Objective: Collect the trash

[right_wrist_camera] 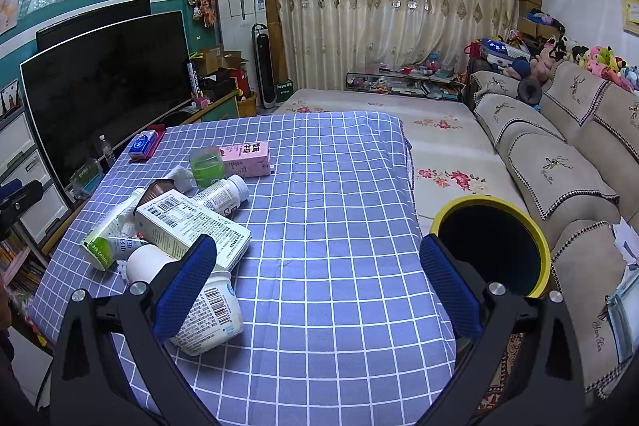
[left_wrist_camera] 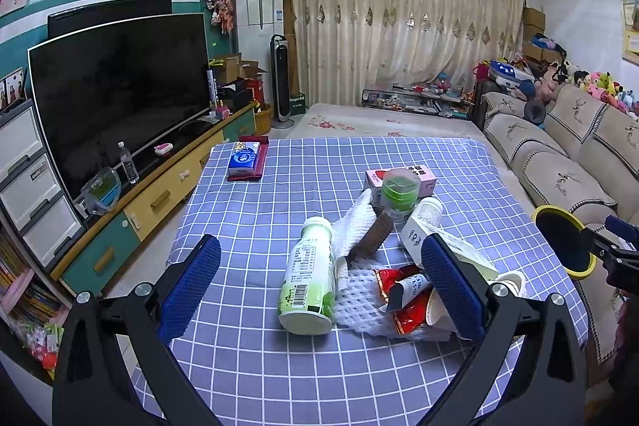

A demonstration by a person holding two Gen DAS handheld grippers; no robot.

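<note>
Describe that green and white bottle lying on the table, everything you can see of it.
The bottle looks like plastic, white with a pale green printed label, small text and a barcode near its base. It lies on its side on the checked tablecloth, white cap on and pointing away, base toward the left camera. Its right side rests against white foam netting.

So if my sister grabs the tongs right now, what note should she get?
Left tongs: open, empty, hovering over the trash pile.
Right tongs: open, empty, over bare tablecloth.
Bin: black with a yellow rim, beside the table on the sofa side; nothing can be seen inside it.
Trash on the table: green-label bottle, white foam netting, red wrapper, milk carton, yogurt tub, pink carton.
Done: nothing visibly collected.
Left: every piece; the bottle looks the likeliest first pick.
</note>
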